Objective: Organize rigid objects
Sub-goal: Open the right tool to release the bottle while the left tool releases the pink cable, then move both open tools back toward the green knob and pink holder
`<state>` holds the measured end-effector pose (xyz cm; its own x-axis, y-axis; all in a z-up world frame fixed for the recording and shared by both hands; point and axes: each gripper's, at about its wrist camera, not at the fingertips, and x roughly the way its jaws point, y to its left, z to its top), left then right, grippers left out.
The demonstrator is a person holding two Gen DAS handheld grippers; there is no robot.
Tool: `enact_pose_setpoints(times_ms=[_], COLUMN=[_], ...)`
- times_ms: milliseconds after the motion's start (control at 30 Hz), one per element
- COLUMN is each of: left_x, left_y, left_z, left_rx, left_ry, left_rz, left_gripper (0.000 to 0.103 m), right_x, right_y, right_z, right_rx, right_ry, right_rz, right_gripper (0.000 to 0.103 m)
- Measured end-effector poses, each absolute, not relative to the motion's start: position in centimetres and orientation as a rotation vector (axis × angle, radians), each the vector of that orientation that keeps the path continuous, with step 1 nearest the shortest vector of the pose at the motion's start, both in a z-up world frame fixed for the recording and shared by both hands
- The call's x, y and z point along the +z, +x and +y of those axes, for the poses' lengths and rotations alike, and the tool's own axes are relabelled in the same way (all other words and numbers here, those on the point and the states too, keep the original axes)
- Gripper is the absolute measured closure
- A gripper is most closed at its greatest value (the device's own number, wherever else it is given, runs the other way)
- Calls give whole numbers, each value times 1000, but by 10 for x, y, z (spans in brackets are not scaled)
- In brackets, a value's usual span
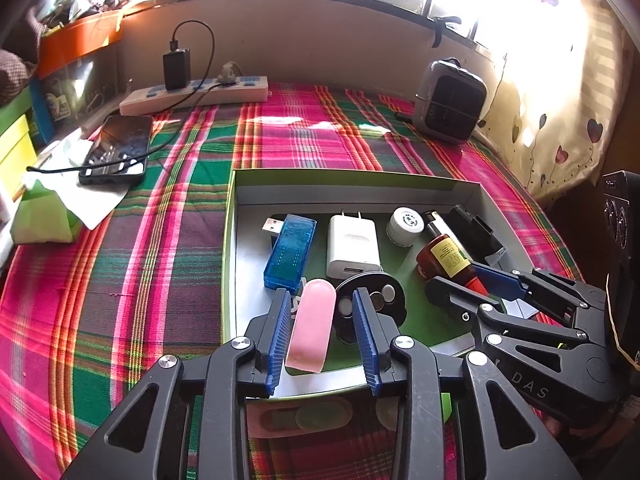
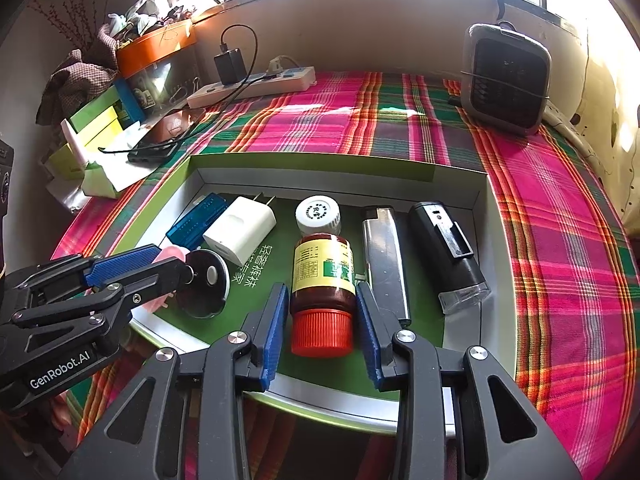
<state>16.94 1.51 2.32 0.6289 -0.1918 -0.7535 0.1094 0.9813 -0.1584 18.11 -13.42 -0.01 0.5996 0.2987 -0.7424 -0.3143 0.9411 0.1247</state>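
In the lower middle of both wrist views we see a shallow grey cardboard tray with a green floor (image 1: 236, 240) (image 2: 482, 216) lying on a pink, green and orange plaid cloth (image 1: 120, 280) (image 2: 560, 280). At the bottom centre of the right wrist view, a brown plastic bottle with a yellow label and a ribbed red cap (image 2: 322, 280) (image 1: 446, 258) lies on its side, cap toward the camera, between the blue pads of the right gripper (image 2: 322, 320) (image 1: 466, 276); a thin gap shows on each side, so we read those jaws as narrowly parted and not pressing. At the bottom centre of the left wrist view, a pale pink rounded oblong bar (image 1: 311, 326) lies lengthwise between the pads of the left gripper (image 1: 322, 336) (image 2: 160, 260), whose jaws stand wider than the bar, clear of it. Just right of the bar we find a black round disc with silvery studs (image 1: 372, 300) (image 2: 206, 280).
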Motion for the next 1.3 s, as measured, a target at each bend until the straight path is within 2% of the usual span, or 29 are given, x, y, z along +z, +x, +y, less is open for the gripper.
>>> enact_pose_setpoints(times_ms=[267,733,967,1300], left_x=[31,57,50,27], left_y=[160,120,106,90], left_z=[17,45,74,101], left_rx=[-180,-155,-108,-79], left_ry=[-108,-172,-238,-303], left_rz=[858,785,791,838], left_gripper=[70,70,70,70], right_x=[6,23,32,16], right_y=[174,141,115,98], right_z=[-134,-146,-140,-109], right_rx=[345,315,367,448], right_ry=[-21,27,46,22], right_rz=[839,780,760,797], right_gripper=[59,58,58,58])
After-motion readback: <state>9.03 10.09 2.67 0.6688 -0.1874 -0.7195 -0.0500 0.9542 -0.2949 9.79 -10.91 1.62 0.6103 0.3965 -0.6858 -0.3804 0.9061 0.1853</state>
